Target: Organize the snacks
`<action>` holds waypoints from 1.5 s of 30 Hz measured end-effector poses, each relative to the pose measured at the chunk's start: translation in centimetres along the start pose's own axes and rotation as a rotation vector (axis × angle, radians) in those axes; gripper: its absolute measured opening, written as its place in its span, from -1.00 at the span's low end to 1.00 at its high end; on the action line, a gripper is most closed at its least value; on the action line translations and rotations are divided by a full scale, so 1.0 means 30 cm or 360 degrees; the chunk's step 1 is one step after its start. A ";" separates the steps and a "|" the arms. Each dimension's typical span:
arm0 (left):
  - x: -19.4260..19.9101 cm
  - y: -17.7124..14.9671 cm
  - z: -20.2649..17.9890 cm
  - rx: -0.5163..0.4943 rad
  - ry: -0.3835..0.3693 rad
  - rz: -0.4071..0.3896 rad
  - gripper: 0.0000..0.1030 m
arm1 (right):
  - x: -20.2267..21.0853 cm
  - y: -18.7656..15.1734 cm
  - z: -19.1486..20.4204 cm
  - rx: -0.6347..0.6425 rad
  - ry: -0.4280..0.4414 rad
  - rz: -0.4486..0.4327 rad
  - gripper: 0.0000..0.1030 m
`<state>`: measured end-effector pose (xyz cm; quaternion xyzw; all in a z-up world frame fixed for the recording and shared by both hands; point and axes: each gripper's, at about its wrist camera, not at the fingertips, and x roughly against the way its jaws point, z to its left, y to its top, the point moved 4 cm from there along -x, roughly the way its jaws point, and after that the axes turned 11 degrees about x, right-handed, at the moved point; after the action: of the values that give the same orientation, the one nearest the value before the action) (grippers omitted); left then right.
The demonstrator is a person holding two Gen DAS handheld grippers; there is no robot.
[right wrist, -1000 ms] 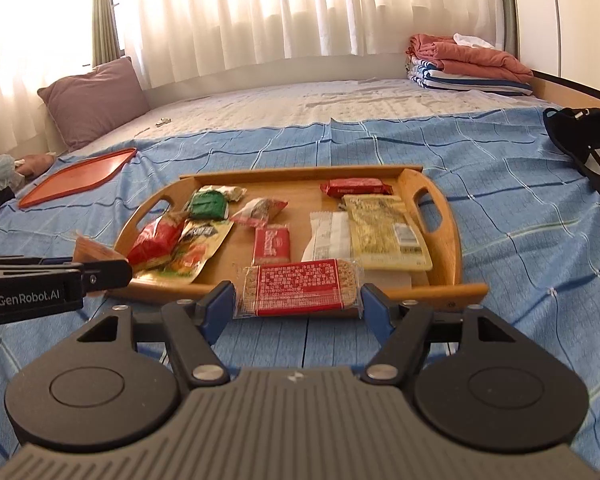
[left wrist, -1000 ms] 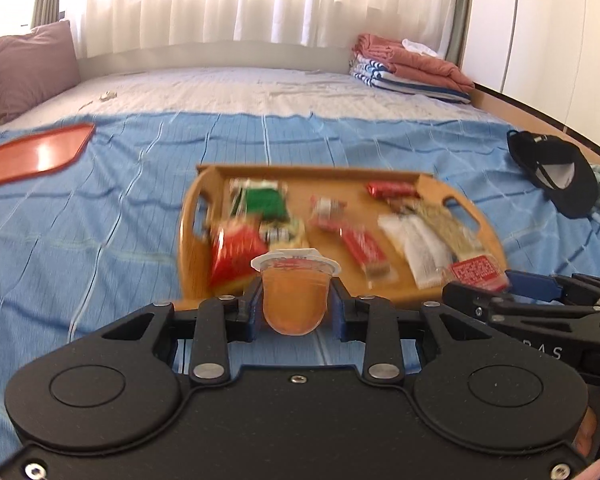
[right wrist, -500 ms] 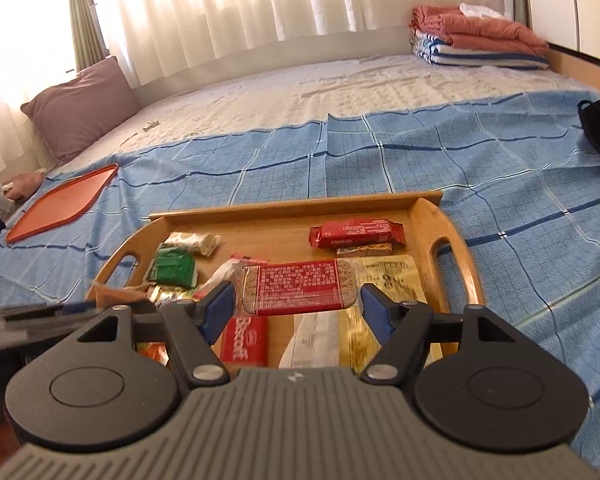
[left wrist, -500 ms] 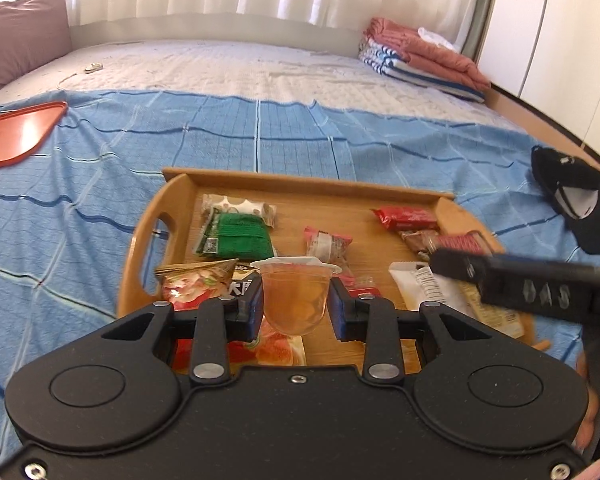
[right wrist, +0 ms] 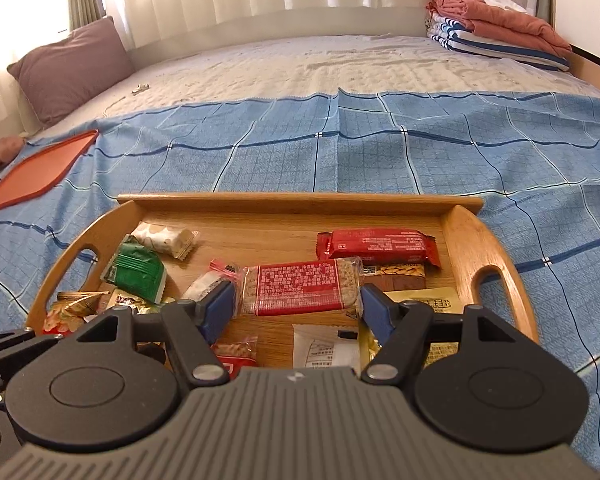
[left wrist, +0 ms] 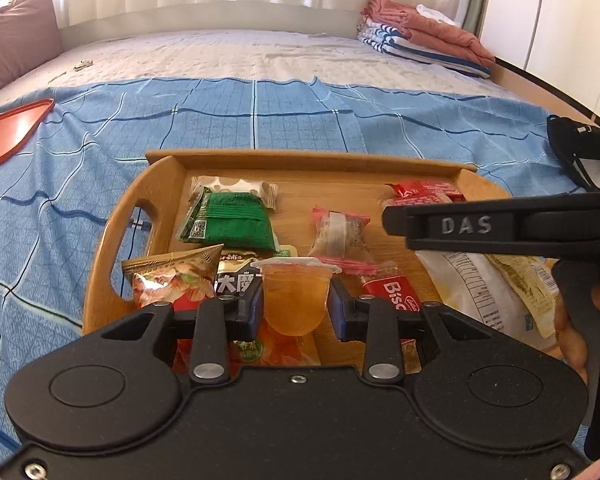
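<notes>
Bed draped in blue check: both hand-held grippers have advanced over the wooden tray (right wrist: 488,236), left hand-held gripper (left wrist: 295,307) clamping a jelly cup (left wrist: 294,300), right hand-held gripper (right wrist: 299,304) gripping a cereal bar (right wrist: 300,288) at twelve o'clock, likely ready for placing.

— Held over the near middle of the wooden tray (left wrist: 112,236): jelly cup (left wrist: 294,300), orange and translucent, upright, film lid on top, pinched at its sides between blue pads.

— And to the right: cereal bar (right wrist: 300,287) in clear wrap with a red label, lying crosswise, clamped at both ends above the tray (right wrist: 460,236).

— On the tray floor, at the left: green packet (left wrist: 230,220) overlapping a cream spotted wrapper (left wrist: 236,186); nearer, a gold-and-red crisp bag (left wrist: 172,280).

— Centre: pink-edged clear sweet pack (left wrist: 340,240), red biscuit pack (left wrist: 392,296) beside it.

— Far right corner: long red bar (right wrist: 376,246), flat; closer in, a white sachet (right wrist: 326,350) and a yellow pack (right wrist: 428,300), partly hidden.
</notes>
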<state>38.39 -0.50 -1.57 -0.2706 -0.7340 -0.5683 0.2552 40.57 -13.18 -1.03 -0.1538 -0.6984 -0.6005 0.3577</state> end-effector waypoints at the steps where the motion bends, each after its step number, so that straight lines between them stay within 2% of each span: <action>1: -0.002 0.001 0.000 0.0000 -0.0001 -0.0003 -0.39 | -0.005 0.001 0.004 0.0017 -0.0006 0.0003 0.39; 15: -0.002 0.003 -0.010 -0.0012 0.0000 -0.0014 -0.38 | -0.016 0.018 0.024 0.0076 0.0012 0.0005 0.40; 17: 0.001 0.003 -0.011 -0.0010 -0.0002 -0.0014 -0.29 | -0.013 0.018 0.024 0.0064 0.0024 0.0003 0.43; 19: 0.007 0.004 -0.010 0.0000 -0.0011 -0.0013 -0.11 | -0.005 0.019 0.023 0.0050 0.0029 -0.0016 0.51; 21: 0.017 0.005 -0.012 -0.0008 -0.0017 -0.0011 -0.04 | 0.004 0.019 0.021 0.0032 0.0046 -0.0027 0.59; 23: 0.031 0.005 -0.014 -0.0025 -0.0005 -0.0025 0.08 | 0.017 0.019 0.019 0.0019 0.0054 -0.0040 0.59; 25: 0.049 0.006 -0.016 -0.0038 0.0000 -0.0041 0.28 | 0.033 0.019 0.019 0.0015 0.0058 -0.0049 0.60; 27: 0.072 0.012 -0.017 -0.0032 -0.0016 -0.0053 0.37 | 0.054 0.020 0.020 0.0018 0.0055 -0.0063 0.61; 30: 0.114 0.018 -0.021 -0.0031 -0.0035 -0.0072 0.69 | 0.095 0.025 0.016 0.0004 0.0055 -0.0093 0.66; 43: 0.364 -0.003 -0.030 -0.0103 0.0003 -0.0172 0.78 | 0.362 0.020 -0.002 -0.0027 -0.0013 -0.0228 0.78; 45: 0.415 -0.008 -0.027 -0.0101 0.0003 -0.0191 0.88 | 0.414 0.007 -0.005 -0.0023 -0.0032 -0.0249 0.81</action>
<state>29.25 -0.01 6.94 -0.2336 -0.7303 -0.6058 0.2127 32.10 -15.93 7.63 -0.1074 -0.7076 -0.6301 0.3014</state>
